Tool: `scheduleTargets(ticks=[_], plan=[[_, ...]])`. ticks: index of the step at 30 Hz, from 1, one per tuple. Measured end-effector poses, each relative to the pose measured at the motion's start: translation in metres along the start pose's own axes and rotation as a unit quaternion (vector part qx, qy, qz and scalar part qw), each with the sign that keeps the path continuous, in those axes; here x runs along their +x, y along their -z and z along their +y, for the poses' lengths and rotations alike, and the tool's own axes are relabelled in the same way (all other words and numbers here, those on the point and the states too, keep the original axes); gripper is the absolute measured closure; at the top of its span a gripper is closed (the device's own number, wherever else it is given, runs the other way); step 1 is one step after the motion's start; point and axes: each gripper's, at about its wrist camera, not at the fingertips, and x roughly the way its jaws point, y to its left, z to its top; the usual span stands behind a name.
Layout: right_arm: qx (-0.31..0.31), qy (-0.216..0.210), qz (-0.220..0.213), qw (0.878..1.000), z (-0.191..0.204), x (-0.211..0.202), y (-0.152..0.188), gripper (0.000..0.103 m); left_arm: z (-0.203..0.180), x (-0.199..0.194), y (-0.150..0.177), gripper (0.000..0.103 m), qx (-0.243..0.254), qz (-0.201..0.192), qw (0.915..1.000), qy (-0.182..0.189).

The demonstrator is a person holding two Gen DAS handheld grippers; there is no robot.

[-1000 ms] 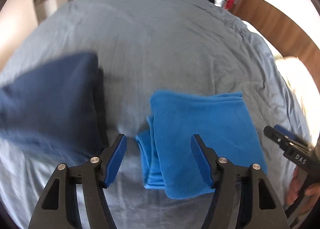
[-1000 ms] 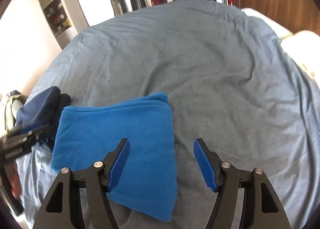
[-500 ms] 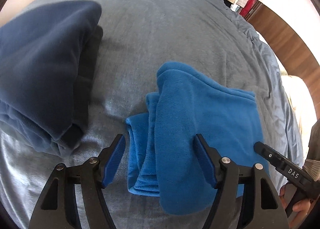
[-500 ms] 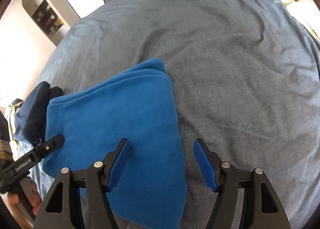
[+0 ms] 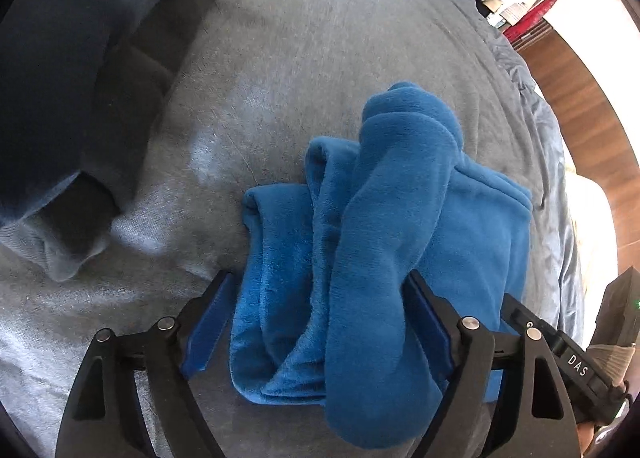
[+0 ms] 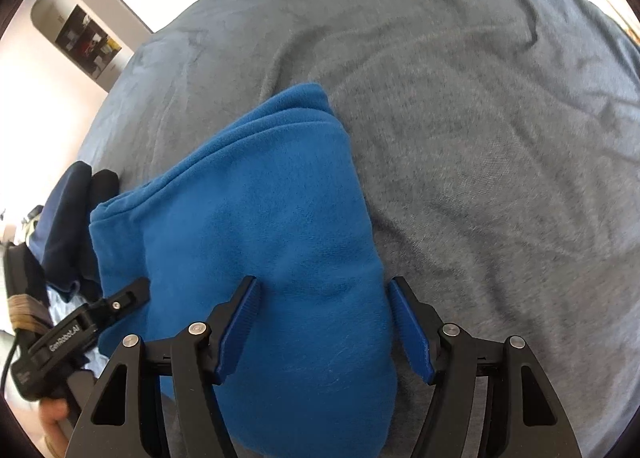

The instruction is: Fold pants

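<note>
The bright blue fleece pants lie folded in a thick bundle on the grey bed cover. My left gripper points down over the bundle's layered left end with its jaws opening. The stacked folds lie between the pads; the left pad stands clear of the cloth. My right gripper straddles the right edge of the pants, jaws closing a little, the cloth bulging between the pads without being squeezed. Each wrist view also shows the other tool: the left one and the right one.
A dark navy garment lies heaped on the bed to the left of the pants, also seen small. A wooden headboard runs along the right. Wrinkled grey cover stretches beyond the pants. A hand holds the left tool.
Both grippers have sunk towards the pants, which now fill more of each view. The left jaws have spread wider around the layered end. The left view has rolled.
</note>
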Motion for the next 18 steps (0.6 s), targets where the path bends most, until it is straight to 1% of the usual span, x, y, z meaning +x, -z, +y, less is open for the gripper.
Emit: scheduleTargets(ticks=[1, 2, 3, 4, 5, 6, 8, 9, 11, 13, 16, 18], plan=[[0.001, -0.001, 0.001, 1.0, 0.001, 0.002, 0.0, 0.041, 0.0, -0.001, -0.001, 0.021, -0.001, 0.001, 1.0, 0.002], [0.002, -0.002, 0.001, 1.0, 0.002, 0.003, 0.0, 0.044, -0.001, -0.002, 0.0, 0.027, -0.001, 0.001, 1.0, 0.008], [0.003, -0.004, 0.002, 1.0, 0.002, 0.004, 0.0, 0.045, -0.002, -0.004, 0.0, 0.036, -0.002, 0.001, 1.0, 0.009], [0.004, -0.007, 0.003, 1.0, 0.003, 0.005, 0.001, 0.05, -0.005, -0.007, 0.0, 0.04, -0.002, 0.0, 0.9999, 0.016], [0.004, -0.012, 0.004, 1.0, 0.004, 0.005, 0.0, 0.054, -0.008, -0.01, 0.0, 0.047, 0.001, -0.003, 0.9999, 0.016], [0.004, -0.015, 0.004, 1.0, 0.006, 0.004, 0.0, 0.056, -0.011, -0.013, -0.001, 0.054, 0.007, -0.005, 0.9998, 0.015], [0.005, -0.018, 0.002, 1.0, 0.007, 0.002, 0.0, 0.068, -0.016, -0.018, -0.001, 0.06, 0.016, -0.007, 0.9998, 0.014], [0.007, -0.018, -0.002, 1.0, 0.008, -0.001, 0.0, 0.07, -0.018, -0.022, -0.002, 0.063, 0.021, -0.009, 0.9996, 0.013], [0.007, -0.014, -0.009, 1.0, 0.009, -0.007, 0.0, 0.078, -0.023, -0.026, -0.004, 0.067, 0.03, -0.008, 0.9995, 0.01], [0.001, -0.007, -0.02, 1.0, 0.015, -0.015, 0.0, 0.082, -0.026, -0.031, -0.006, 0.069, 0.035, -0.009, 0.9993, 0.008], [-0.02, 0.01, -0.039, 0.999, 0.027, -0.031, 0.001, 0.084, -0.035, -0.041, -0.008, 0.072, 0.051, -0.015, 0.9986, -0.003], [-0.029, 0.016, -0.049, 0.998, 0.033, -0.038, 0.0, 0.084, -0.038, -0.049, -0.007, 0.073, 0.057, -0.021, 0.9982, -0.002]])
